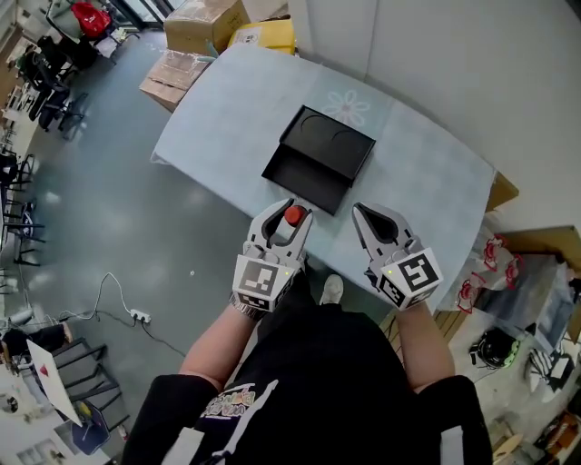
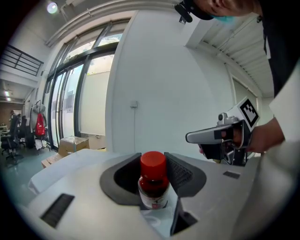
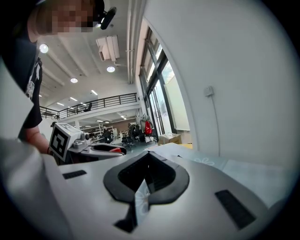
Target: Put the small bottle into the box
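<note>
The small bottle [image 1: 293, 215] has a red cap and a white label. It stands upright between the jaws of my left gripper [image 1: 287, 220], which is shut on it, just short of the table's near edge. The left gripper view shows the small bottle [image 2: 153, 180] held between the black pads [image 2: 185, 176]. The black box [image 1: 318, 156] lies open on the pale blue table [image 1: 427, 173], straight ahead of the bottle. My right gripper [image 1: 367, 218] hovers to the right of the left one, shut and empty; in its own view the right gripper [image 3: 144, 190] shows only a thin slit between its jaws.
Cardboard boxes [image 1: 204, 27] and a yellow box [image 1: 265, 36] stand on the floor beyond the table's far left corner. A white wall runs behind the table. A cable and power strip [image 1: 136, 315] lie on the grey floor at the left. Bags [image 1: 486, 272] sit at the right.
</note>
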Available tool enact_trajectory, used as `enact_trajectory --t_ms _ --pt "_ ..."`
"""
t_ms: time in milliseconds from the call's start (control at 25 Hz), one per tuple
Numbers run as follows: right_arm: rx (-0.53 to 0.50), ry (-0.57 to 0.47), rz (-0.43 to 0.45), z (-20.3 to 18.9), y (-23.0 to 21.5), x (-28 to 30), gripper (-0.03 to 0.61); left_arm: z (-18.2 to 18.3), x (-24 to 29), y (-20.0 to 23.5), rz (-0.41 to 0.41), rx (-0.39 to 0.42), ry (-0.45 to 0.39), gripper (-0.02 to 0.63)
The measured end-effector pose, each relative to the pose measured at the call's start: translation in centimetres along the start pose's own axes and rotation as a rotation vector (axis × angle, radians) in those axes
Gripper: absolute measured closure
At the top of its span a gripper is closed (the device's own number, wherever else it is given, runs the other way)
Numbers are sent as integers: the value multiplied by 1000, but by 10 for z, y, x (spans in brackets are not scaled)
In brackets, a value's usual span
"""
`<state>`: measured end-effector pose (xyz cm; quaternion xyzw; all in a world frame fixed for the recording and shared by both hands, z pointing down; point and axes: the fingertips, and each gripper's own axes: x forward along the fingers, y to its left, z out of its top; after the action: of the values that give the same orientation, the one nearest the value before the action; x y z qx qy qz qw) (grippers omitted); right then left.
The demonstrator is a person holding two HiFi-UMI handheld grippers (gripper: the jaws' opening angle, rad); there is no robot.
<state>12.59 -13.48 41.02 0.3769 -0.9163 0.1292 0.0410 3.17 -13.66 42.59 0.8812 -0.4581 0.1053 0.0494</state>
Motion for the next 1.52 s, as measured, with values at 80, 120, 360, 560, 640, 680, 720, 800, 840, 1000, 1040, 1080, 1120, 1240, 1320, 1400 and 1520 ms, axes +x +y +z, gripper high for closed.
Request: enact_trajectory --t_ms 80,120,360,560,640,680,720,800,840,1000,1040,1080,1120,1240,1320,1400,1520 --pt "7 9 -25 -1 -4 8 571 -3 7 7 -25 8 -3 457" --pt "11 14 -35 -3 -6 12 571 -4 11 11 -38 5 -5 457" --pt "44 51 -93 -11 -25 43 571 -18 43 44 -78 15 -9 457" --pt "70 84 -119 -21 -38 73 571 -40 74 76 -98 8 5 457" --pt "84 99 -130 -27 -44 85 571 -50 86 86 -107 1 19 457" --pt "92 107 -136 -31 -47 90 571 -56 91 90 -112 -1 26 457" --pt "101 115 -142 -35 -50 95 571 -62 96 94 -118 -1 34 457" --pt "116 131 -152 -42 -54 105 571 -74 106 102 -129 4 50 457" --pt "121 137 -157 -45 -56 110 571 -79 111 106 -133 8 57 457" --pt "144 162 -179 -55 -64 126 571 -101 127 121 -145 13 85 457" --pt "151 169 -184 -58 -66 128 571 -106 130 124 -148 13 92 457" --pt "157 174 -188 -61 -68 131 571 -111 133 127 -151 15 99 457" --pt "163 179 -191 -65 -70 134 571 -115 137 129 -155 18 104 457" --pt "176 191 -198 -73 -74 141 571 -123 146 134 -168 24 111 457" --pt "185 195 -200 -76 -74 147 571 -126 149 137 -172 29 111 457" --pt "193 197 -199 -79 -73 153 571 -130 151 139 -171 37 111 457" --pt "198 201 -199 -81 -69 158 571 -135 153 139 -171 48 115 457"
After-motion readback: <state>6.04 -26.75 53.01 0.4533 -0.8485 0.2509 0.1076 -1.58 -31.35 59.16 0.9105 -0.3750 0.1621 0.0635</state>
